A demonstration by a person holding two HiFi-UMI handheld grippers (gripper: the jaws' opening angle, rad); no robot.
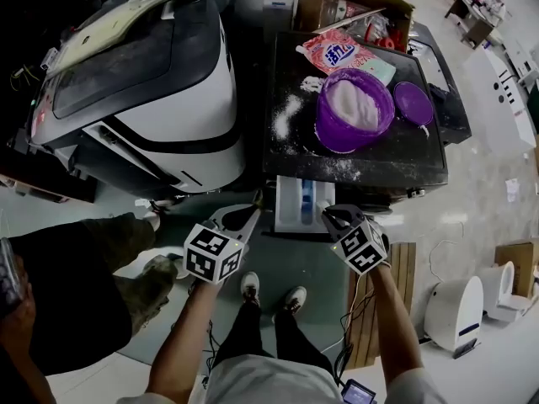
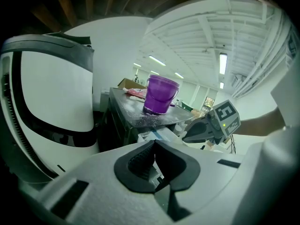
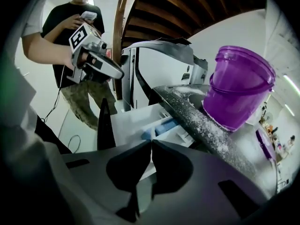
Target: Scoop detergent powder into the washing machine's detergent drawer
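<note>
The white detergent drawer (image 1: 299,202) stands pulled out from the black-topped washing machine (image 1: 421,162). On the top sits a purple bucket (image 1: 354,108) of white powder, with its purple lid (image 1: 413,103) beside it and a pink detergent bag (image 1: 341,55) behind. My left gripper (image 1: 254,212) is at the drawer's left edge and my right gripper (image 1: 328,218) at its right edge. Both are shut with nothing held. The left gripper view shows its shut jaws (image 2: 154,156), the bucket (image 2: 161,94) and the right gripper (image 2: 211,125). The right gripper view shows shut jaws (image 3: 151,146), the drawer (image 3: 145,121) and the bucket (image 3: 239,95).
Spilled powder (image 1: 289,114) dusts the machine top. A big white and black machine (image 1: 143,82) stands to the left. A cardboard box (image 1: 354,2) sits behind the bag. A person in a black shirt (image 3: 70,22) stands at the left. A wooden pallet (image 1: 396,301) lies by my right arm.
</note>
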